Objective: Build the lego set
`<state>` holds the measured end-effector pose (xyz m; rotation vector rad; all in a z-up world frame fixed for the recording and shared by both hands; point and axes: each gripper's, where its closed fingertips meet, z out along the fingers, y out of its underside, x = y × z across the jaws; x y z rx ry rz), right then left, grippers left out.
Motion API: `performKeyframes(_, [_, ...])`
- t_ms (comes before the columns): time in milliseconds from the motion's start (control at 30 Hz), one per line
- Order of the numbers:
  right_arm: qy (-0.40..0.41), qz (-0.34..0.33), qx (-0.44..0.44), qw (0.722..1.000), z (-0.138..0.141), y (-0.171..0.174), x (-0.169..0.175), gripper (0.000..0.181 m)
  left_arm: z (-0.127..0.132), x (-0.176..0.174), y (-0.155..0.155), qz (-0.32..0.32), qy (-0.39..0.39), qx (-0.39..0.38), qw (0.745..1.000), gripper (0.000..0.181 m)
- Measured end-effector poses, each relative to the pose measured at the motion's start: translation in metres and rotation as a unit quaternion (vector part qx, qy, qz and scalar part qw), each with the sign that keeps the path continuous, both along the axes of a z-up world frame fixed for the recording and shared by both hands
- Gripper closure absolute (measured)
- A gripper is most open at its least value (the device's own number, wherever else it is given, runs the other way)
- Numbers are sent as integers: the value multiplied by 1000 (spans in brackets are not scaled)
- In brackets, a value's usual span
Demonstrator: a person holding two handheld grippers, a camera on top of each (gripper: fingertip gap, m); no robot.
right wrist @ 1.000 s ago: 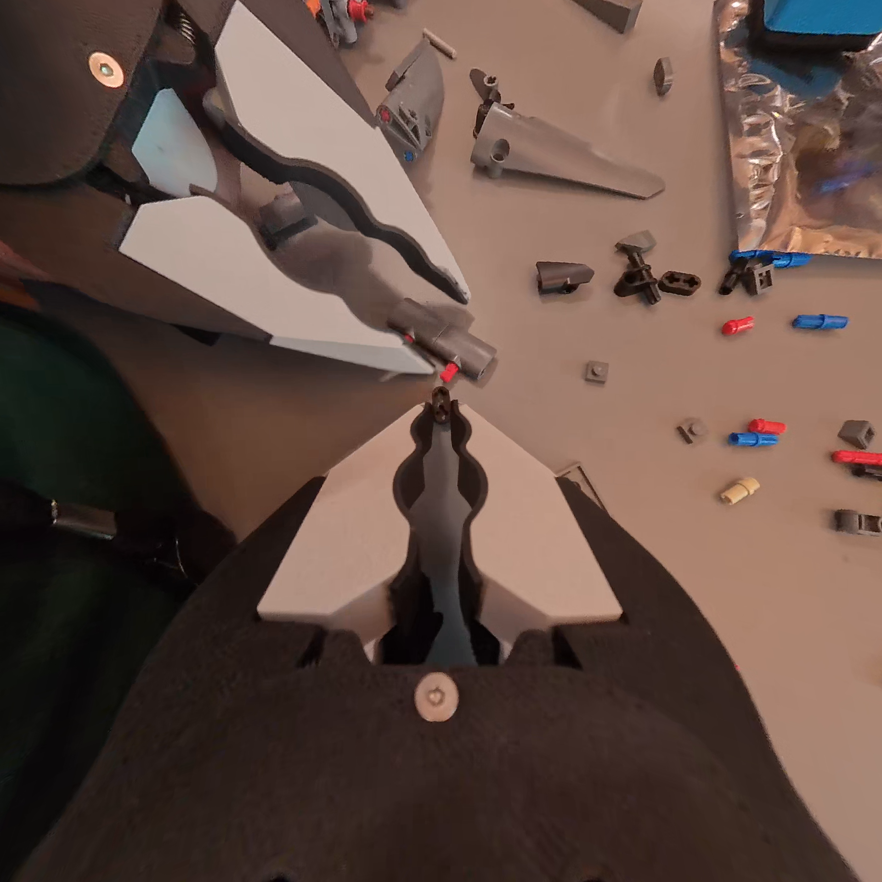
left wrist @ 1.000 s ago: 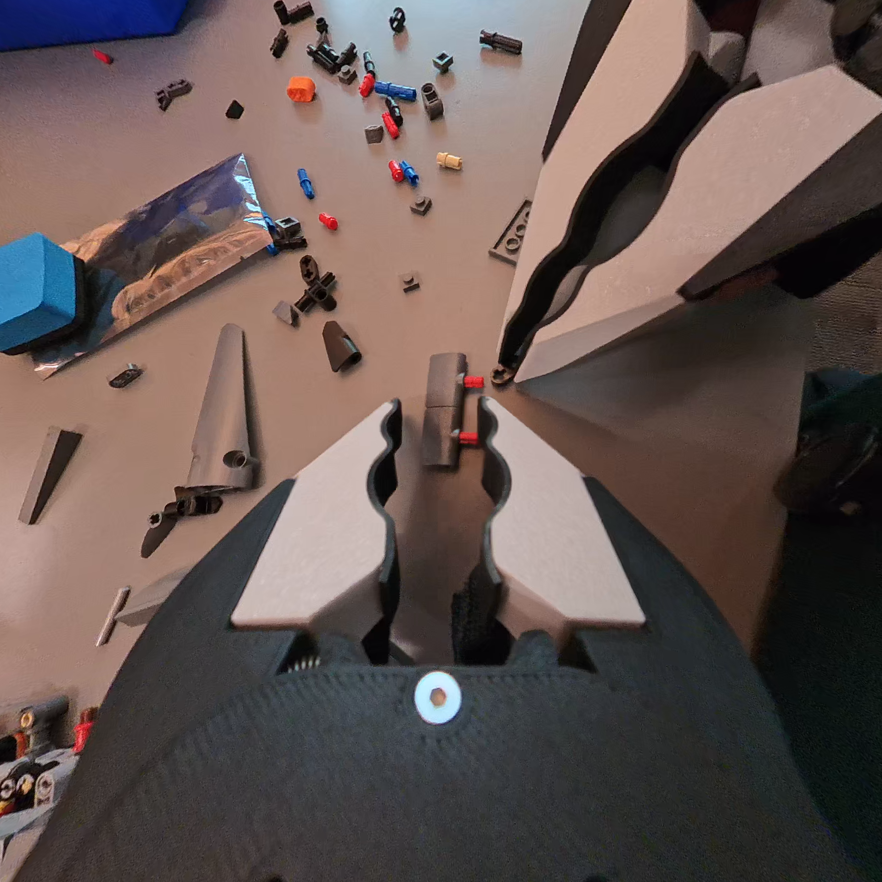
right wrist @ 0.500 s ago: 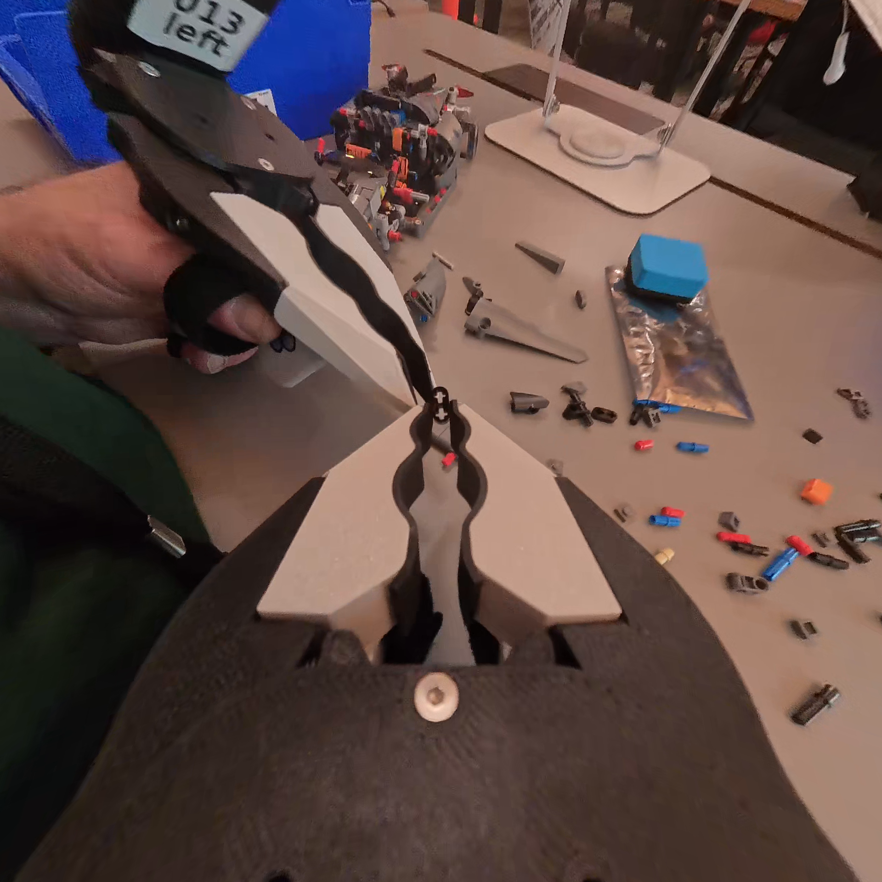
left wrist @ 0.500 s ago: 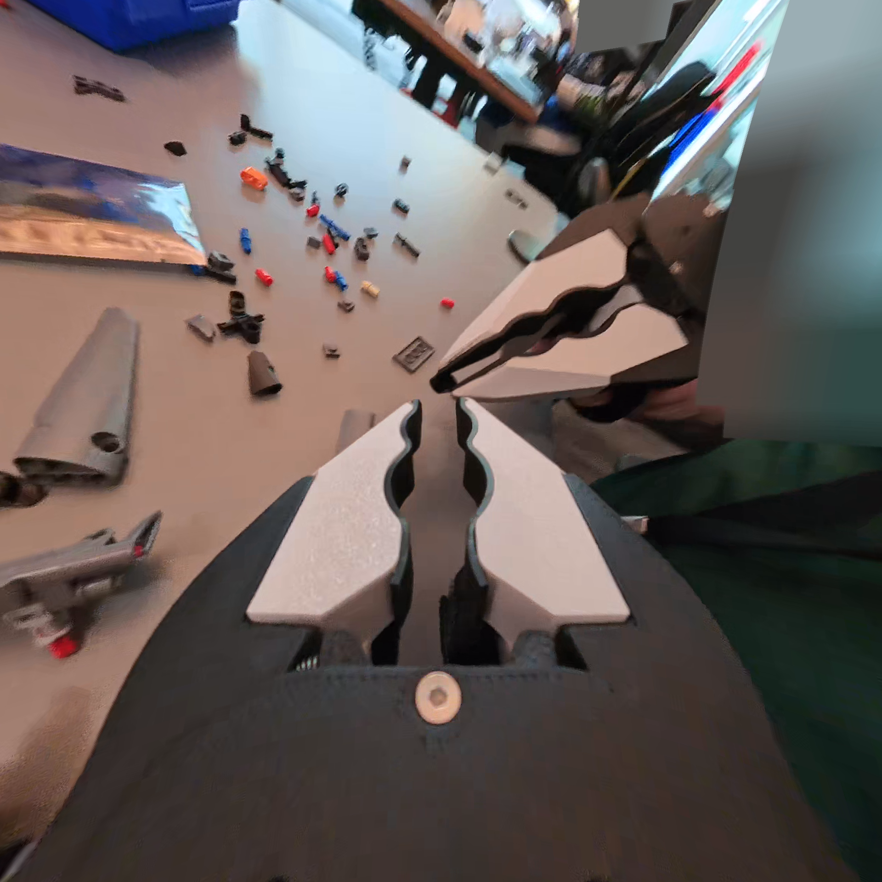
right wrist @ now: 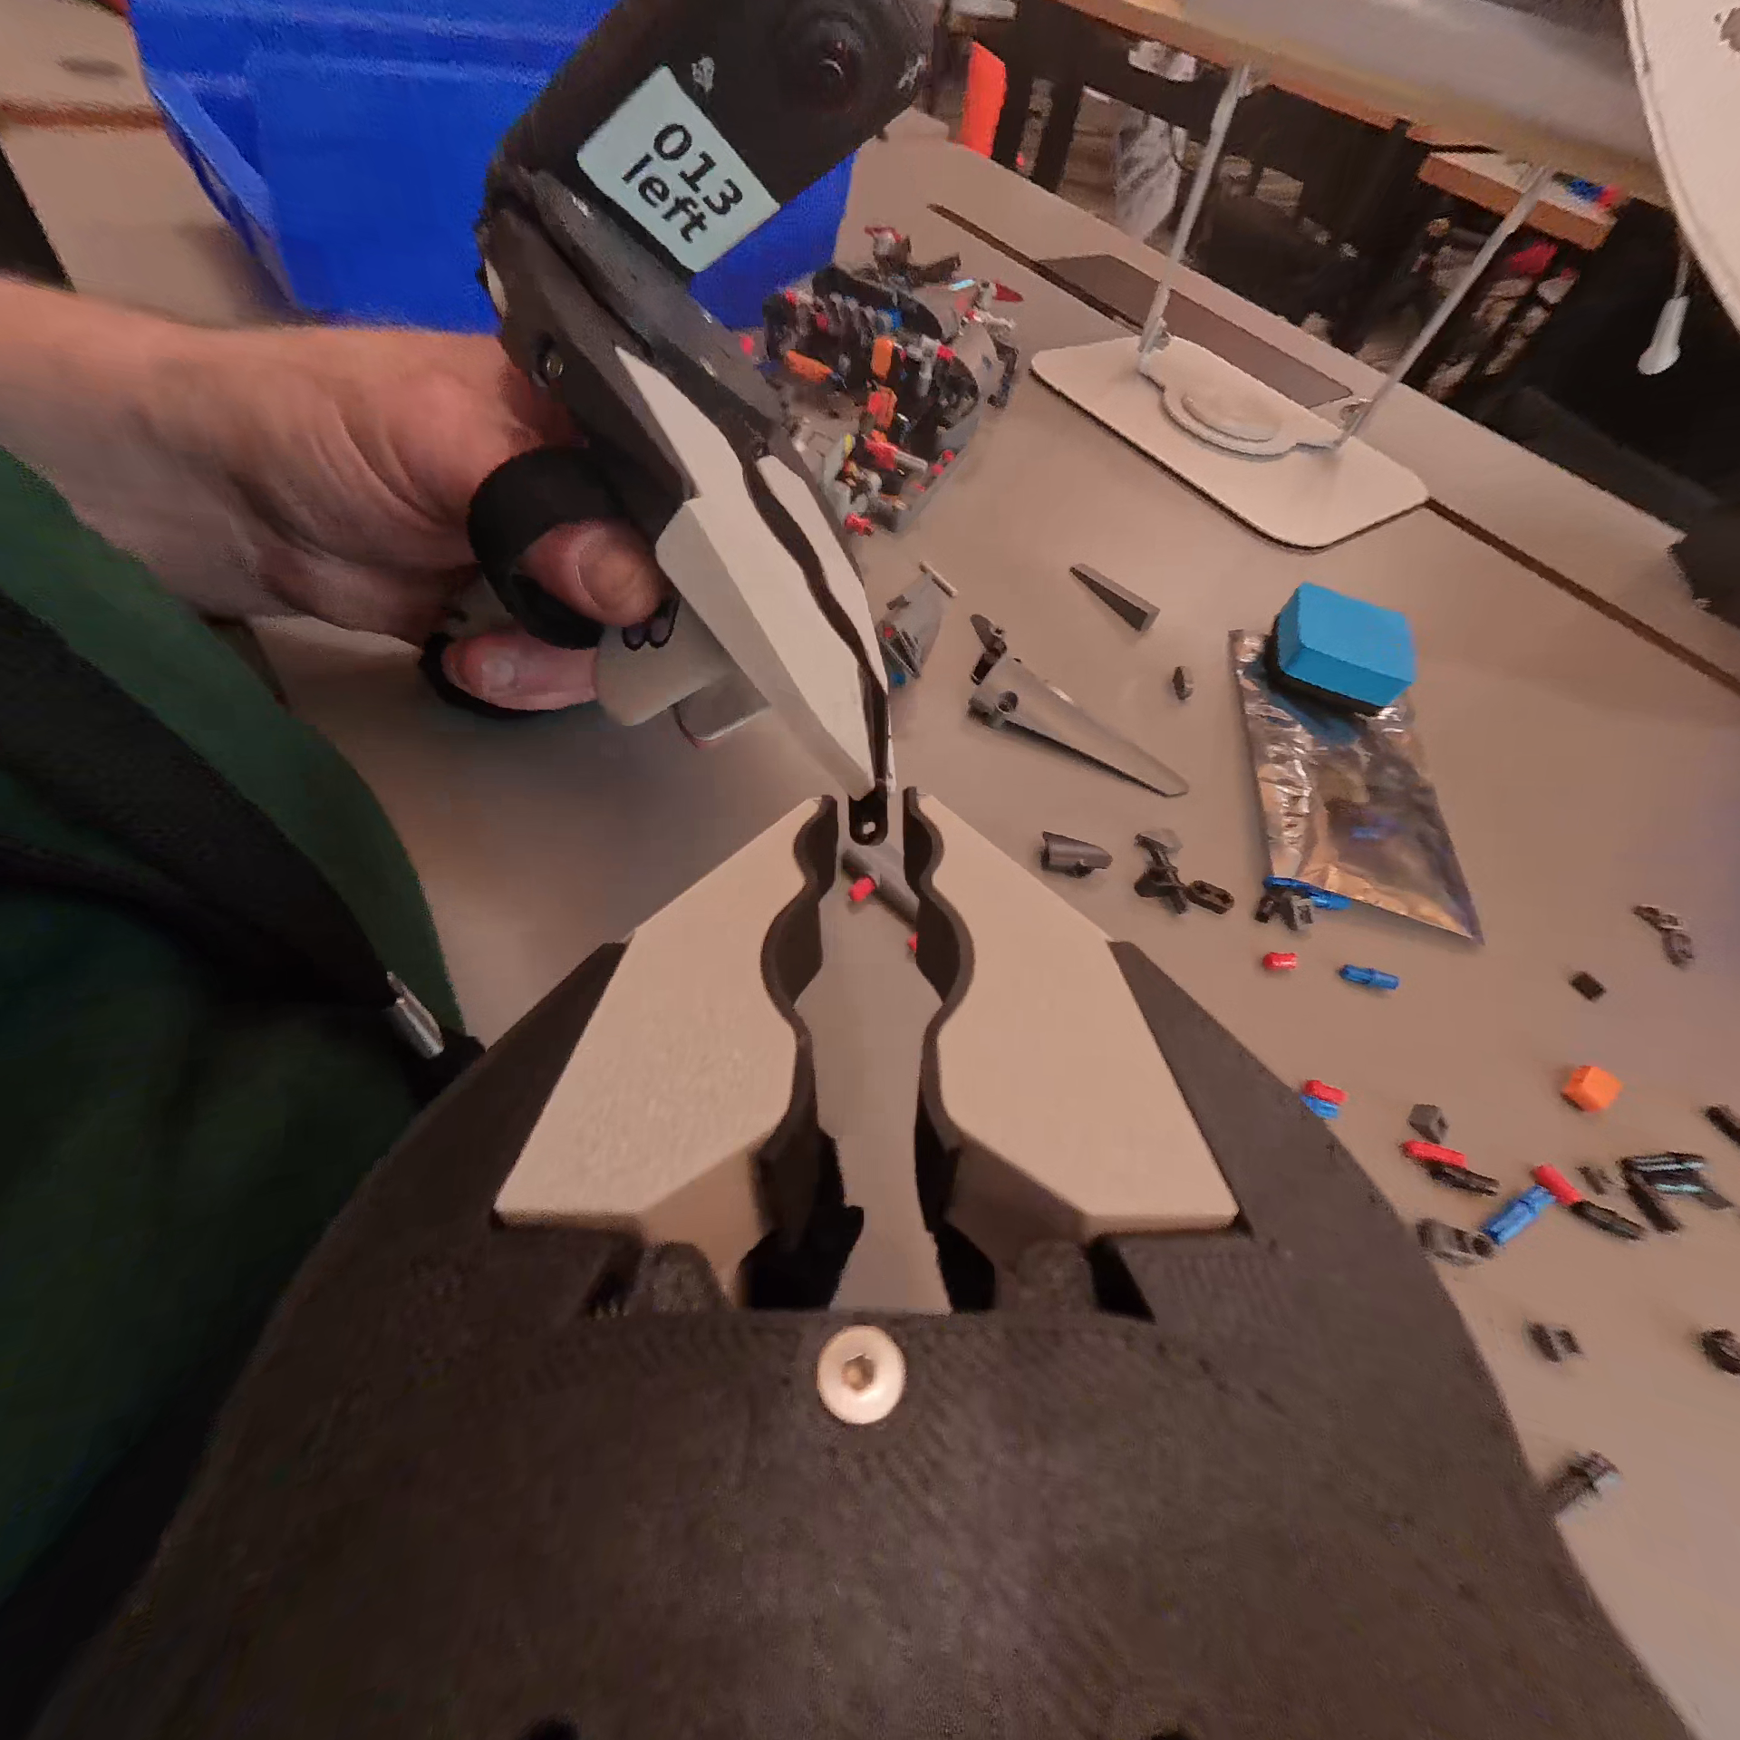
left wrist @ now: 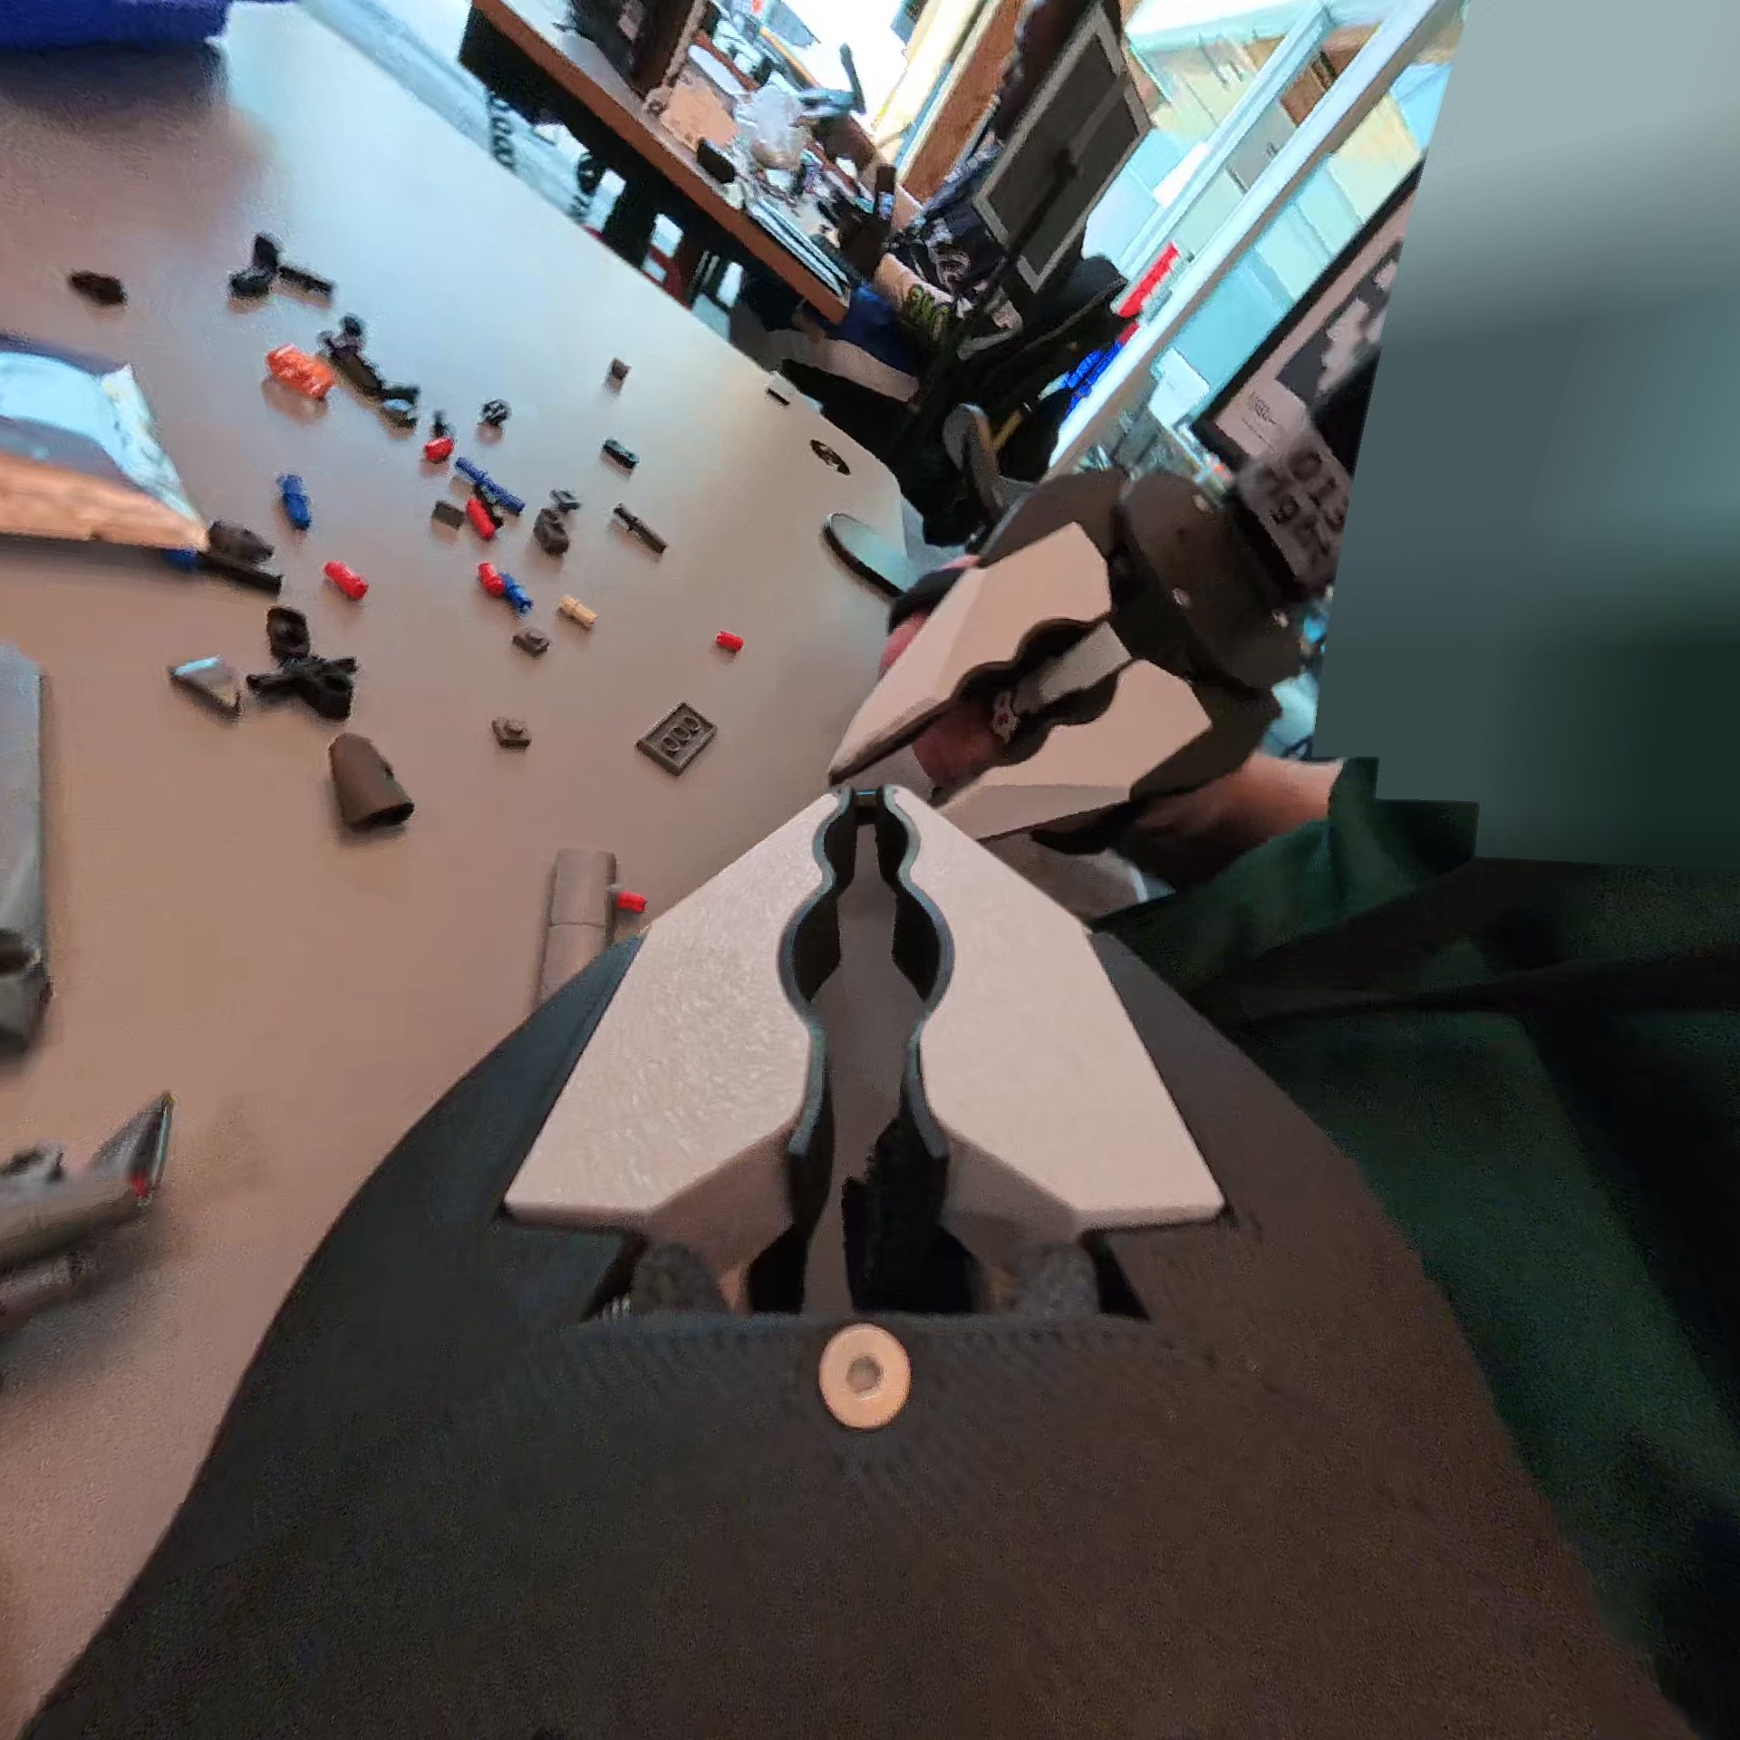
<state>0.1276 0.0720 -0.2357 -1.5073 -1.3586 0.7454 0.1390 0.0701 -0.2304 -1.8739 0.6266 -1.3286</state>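
- Since 1.0 s ago both grippers have risen off the table point(right wrist: 1177, 1055), and the small black connector point(right wrist: 864, 821) has passed from the right gripper's tips to the left's.
- Partly built model point(right wrist: 876, 395) stands at the far edge, well apart from the work.
- Left gripper point(left wrist: 859, 805): fingers together, pinching the connector's upper end in mid-air, so that it hangs from the tips.
- Right gripper point(right wrist: 868, 800): fingers apart, one on each side of the connector's lower end and, as far as I can tell, not touching it.
- Grey beam with 2 red pins point(left wrist: 576, 904) lies on the table below the grippers.
- Handling, as I judge it: the connector is tiny, light, stiff and smooth, so it could twist or pop out of a tip pinch. Grip its flat sides and leave the end hole free for a pin.
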Motion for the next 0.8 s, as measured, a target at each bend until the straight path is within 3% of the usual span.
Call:
performKeyframes(33, [2, 13, -21, 1000, 1, -3, 0, 170, 1, 0, -1, -8, 19, 18, 1000, 180])
performKeyframes(267, [4, 70, -106, 992, 3, -12, -1, 175, -2, -2, -10, -80, 123, 109, 983, 180])
performKeyframes(533, [26, 97, -191, 976, 4, -18, 0, 176, 0, -1, -17, -112, 108, 131, 979, 180])
performKeyframes(800, [23, 113, -192, 975, 4, -21, 1, 178, 9, 2, -17, -116, 83, 142, 980, 180])
